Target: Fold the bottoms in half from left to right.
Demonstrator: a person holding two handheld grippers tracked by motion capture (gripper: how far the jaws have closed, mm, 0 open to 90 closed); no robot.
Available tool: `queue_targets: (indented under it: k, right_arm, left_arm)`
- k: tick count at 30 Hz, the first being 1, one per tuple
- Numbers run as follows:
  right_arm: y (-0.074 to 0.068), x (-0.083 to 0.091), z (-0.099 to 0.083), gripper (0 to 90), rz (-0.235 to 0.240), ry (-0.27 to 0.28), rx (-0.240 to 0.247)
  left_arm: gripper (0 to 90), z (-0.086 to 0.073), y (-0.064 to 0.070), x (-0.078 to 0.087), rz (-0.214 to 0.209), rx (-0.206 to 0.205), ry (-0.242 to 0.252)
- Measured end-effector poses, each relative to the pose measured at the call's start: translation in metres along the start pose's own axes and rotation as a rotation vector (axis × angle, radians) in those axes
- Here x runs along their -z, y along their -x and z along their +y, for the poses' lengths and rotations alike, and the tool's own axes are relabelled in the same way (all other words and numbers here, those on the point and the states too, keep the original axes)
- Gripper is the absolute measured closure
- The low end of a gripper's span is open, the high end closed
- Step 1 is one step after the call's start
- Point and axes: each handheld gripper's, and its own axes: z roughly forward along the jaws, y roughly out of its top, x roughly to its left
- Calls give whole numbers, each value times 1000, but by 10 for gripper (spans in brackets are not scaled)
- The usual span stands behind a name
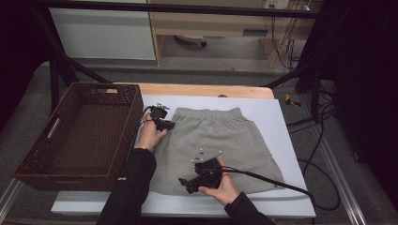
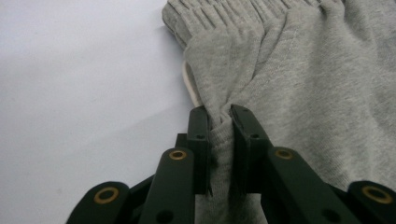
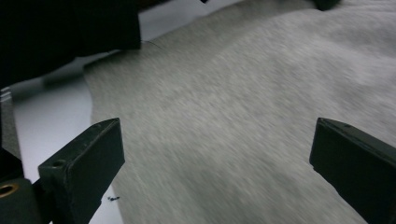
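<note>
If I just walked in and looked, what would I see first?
A grey skirt spread flat on the white sheet in the middle of the table. The left gripper pinches a fold at its side near the waistband, while the right gripper hovers open over the hem. A big brown basket sits at the left.

In the left gripper view we see our left gripper [image 2: 219,122] closed on a pinched ridge of the grey shorts [image 2: 308,79], its two black jaws pressing the fabric from either side with a narrow fold standing between them. The gathered, ribbed waistband [image 2: 219,18] runs across the top, and a pale inner edge peeks out just beside the left jaw. To the left of the garment lies the bare white table surface [image 2: 79,93].
</note>
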Motion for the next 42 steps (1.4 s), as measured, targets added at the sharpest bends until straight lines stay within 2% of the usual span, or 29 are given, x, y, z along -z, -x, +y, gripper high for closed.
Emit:
queue_targets:
  k: [7,9,12,15,18,20,24,26,29,32,36,40,42]
  right_arm:
    - [-18,-17,5,50,18,-49,52]
    - [-21,-22,6,61,36,-49,46]
    - [-26,-28,8,75,42,-65,72]
    - [-31,-32,11,94,56,-66,77]
    - [-37,-36,12,143,57,-68,104]
    - [-39,-39,12,173,77,-69,102]
    - [-45,-45,12,244,83,-81,121]
    - [-47,-48,12,295,91,-81,147]
    - [-50,-51,12,358,110,-76,139]
    - [-52,-53,10,414,111,-93,174]
    - [-56,-57,10,467,128,-116,196]
    - [-57,-61,10,513,113,-131,223]
    - [-56,-62,11,543,114,-134,218]
  left_arm:
    - [783,0,0,0,2,2,-1]
    - [783,0,0,0,2,0,0]
    - [783,0,0,0,0,0,0]
    - [783,0,0,0,1,-1,0]
    - [783,0,0,0,0,1,0]
    - [782,0,-1,0,-3,4,1]
    - [783,0,-1,0,-3,2,2]
    - [782,0,-1,0,-3,2,3]
    - [782,0,-1,0,-2,1,3]
    - [782,0,-1,0,-5,3,2]
    - [783,0,-1,0,-5,2,4]
    - [783,-1,-1,0,-5,0,5]
    - [783,-1,-1,0,-5,1,8]
